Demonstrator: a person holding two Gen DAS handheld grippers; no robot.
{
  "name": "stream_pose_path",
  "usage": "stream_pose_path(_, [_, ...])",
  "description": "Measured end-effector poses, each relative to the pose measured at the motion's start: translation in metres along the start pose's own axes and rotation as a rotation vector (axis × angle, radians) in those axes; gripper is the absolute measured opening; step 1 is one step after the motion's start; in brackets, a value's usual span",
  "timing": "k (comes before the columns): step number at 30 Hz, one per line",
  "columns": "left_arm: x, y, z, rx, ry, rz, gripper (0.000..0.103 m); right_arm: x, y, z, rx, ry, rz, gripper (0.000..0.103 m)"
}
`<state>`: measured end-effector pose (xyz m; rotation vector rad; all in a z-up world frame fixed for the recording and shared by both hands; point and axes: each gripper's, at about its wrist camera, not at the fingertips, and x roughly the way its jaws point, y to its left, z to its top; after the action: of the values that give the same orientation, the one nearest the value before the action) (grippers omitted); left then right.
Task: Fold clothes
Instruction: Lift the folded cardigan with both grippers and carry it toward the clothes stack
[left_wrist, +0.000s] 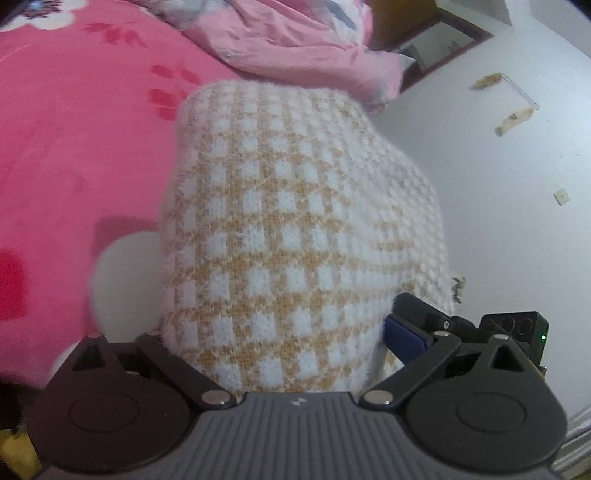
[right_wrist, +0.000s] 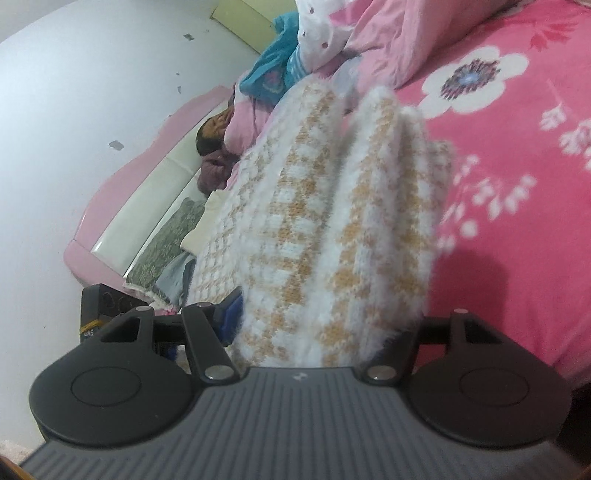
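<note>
checked knit sweater (left_wrist: 295, 229) in both tongs, above pink bedspread (left_wrist: 74, 147)

We were in a home bedroom. A bed (right_wrist: 517, 206) filled most of both views, spread with a bright pink blanket (left_wrist: 74, 155) printed with white flowers and red leaves. At the far end of the bed lay a rumpled pale pink quilt (left_wrist: 280, 44), and beside it a heap of clothes (right_wrist: 273, 74) against a padded pink and cream headboard (right_wrist: 147, 184). Beyond the bed rose a plain white wall (left_wrist: 517, 221) carrying a dark-framed mirror or picture (left_wrist: 436, 40).
</note>
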<state>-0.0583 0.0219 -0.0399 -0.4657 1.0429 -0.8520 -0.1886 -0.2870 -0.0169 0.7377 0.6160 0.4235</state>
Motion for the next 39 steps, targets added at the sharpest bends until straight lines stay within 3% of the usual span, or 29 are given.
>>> stream_pose_path(6, [-0.015,0.016,0.013,-0.021,-0.029,0.060,0.099,0.034,0.004,0.006,-0.012,0.016,0.029,0.062])
stream_pose_path(8, [-0.006,0.016,0.034,-0.003,-0.033,0.067,0.099,0.043,-0.001,0.021,-0.038,0.001,0.040,0.061])
stream_pose_path(13, [0.040,0.018,0.090,0.040,-0.035,0.053,0.099,0.064,-0.033,0.071,-0.054,-0.032,0.066,0.061])
stream_pose_path(18, [0.100,0.012,0.140,0.083,0.034,0.056,0.100,0.089,-0.060,0.124,-0.087,-0.005,0.001,0.061])
stream_pose_path(23, [0.121,0.018,0.174,0.030,0.086,0.046,0.100,0.109,-0.070,0.166,-0.100,0.062,-0.028,0.061])
stream_pose_path(26, [0.120,0.007,0.186,-0.027,0.092,0.099,0.100,0.115,-0.069,0.177,-0.060,0.080,-0.032,0.060])
stream_pose_path(28, [0.117,-0.010,0.197,-0.054,0.127,0.116,0.100,0.110,-0.064,0.186,-0.018,0.096,-0.032,0.059])
stream_pose_path(32, [0.111,-0.063,0.226,-0.066,0.218,0.137,0.099,0.035,-0.043,0.223,0.066,0.039,-0.054,0.059])
stream_pose_path(34, [0.110,-0.103,0.245,-0.054,0.256,0.139,0.099,-0.002,-0.032,0.241,0.108,0.011,-0.065,0.058])
stream_pose_path(39, [0.117,-0.242,0.296,0.030,0.366,0.129,0.099,-0.094,-0.006,0.288,0.213,-0.061,-0.093,0.058])
